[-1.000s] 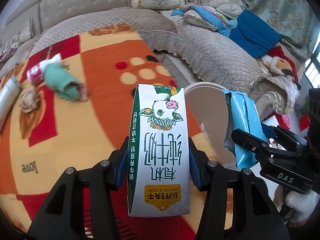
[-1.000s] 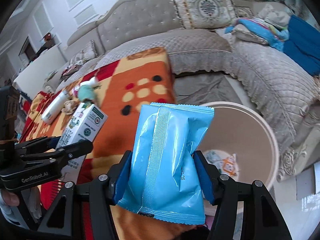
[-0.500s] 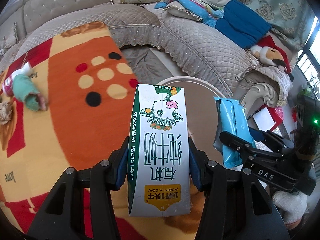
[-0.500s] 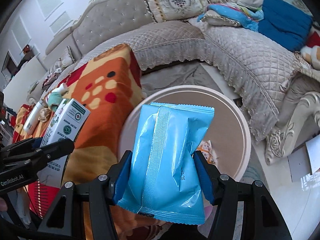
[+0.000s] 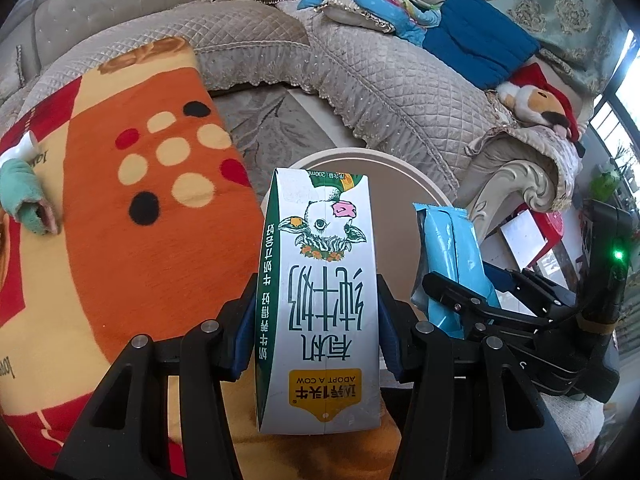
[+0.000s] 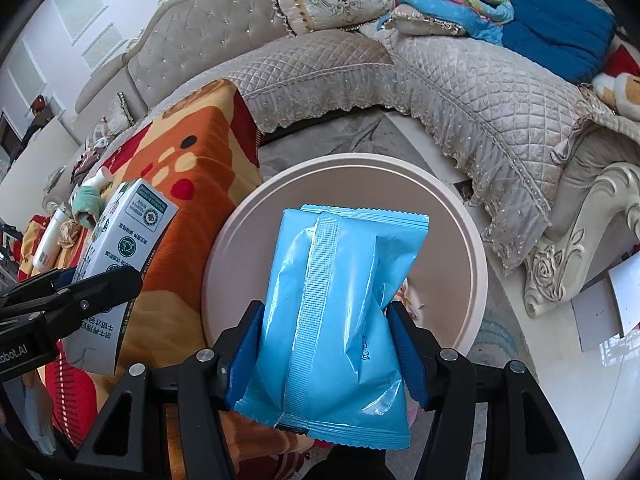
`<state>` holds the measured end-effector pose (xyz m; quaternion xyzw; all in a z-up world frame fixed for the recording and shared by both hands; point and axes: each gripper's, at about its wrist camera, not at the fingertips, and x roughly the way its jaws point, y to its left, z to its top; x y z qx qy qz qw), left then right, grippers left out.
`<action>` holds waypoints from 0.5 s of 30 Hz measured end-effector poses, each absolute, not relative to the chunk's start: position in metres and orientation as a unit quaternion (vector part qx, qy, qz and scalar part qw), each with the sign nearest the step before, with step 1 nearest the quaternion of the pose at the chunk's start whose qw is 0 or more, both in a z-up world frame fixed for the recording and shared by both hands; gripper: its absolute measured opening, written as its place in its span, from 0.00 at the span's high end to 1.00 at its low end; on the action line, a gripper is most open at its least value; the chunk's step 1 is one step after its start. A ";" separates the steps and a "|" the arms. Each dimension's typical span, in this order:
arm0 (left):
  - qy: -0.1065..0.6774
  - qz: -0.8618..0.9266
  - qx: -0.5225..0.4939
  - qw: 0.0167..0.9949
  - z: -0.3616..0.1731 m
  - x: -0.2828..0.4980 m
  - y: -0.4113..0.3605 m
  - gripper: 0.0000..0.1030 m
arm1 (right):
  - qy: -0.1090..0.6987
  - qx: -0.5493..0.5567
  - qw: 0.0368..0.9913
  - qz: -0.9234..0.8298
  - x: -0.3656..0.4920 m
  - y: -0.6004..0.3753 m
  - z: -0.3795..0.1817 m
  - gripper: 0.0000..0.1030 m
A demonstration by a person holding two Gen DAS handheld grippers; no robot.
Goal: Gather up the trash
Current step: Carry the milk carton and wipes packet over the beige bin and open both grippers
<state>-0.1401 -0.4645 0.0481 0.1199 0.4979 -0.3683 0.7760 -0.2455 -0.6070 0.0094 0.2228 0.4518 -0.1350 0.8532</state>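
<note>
My left gripper [image 5: 318,322] is shut on a white and green milk carton [image 5: 320,296], held upright at the edge of the orange blanket, just short of a round beige trash bin [image 5: 404,168]. The carton also shows in the right wrist view [image 6: 120,256]. My right gripper [image 6: 326,356] is shut on a blue plastic snack packet [image 6: 340,320], held over the open mouth of the trash bin [image 6: 476,248]. The packet shows in the left wrist view [image 5: 452,264] to the right of the carton. Some printed trash lies at the bin's bottom.
An orange spotted blanket [image 5: 140,220] covers a low surface at left. On it lie a green cloth [image 5: 24,196], a white bottle [image 6: 48,240] and a crumpled scrap [image 6: 68,234]. A quilted beige sofa [image 6: 460,80] with cushions, blue bedding and a plush toy [image 5: 536,100] curves behind.
Both grippers have moved right, away from the blanket and toward the bin. The blue packet is now over the bin's mouth; the carton has reached the bin's near edge. Both grips unchanged.
</note>
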 end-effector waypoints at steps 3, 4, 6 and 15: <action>0.500 -0.368 0.119 0.775 0.047 -0.139 -0.468 0.52 | 0.452 0.225 0.853 -0.135 -0.245 -0.609 0.008 0.42; 0.501 -0.368 0.118 0.775 0.046 -0.138 -0.469 0.52 | 0.452 0.225 0.853 -0.135 -0.245 -0.610 0.007 0.42; 0.503 -0.368 0.115 0.773 0.045 -0.137 -0.470 0.52 | 0.452 0.227 0.852 -0.136 -0.245 -0.611 0.006 0.42; 0.525 -0.374 0.082 0.760 0.037 -0.127 -0.471 0.51 | 0.451 0.231 0.849 -0.150 -0.248 -0.622 0.001 0.30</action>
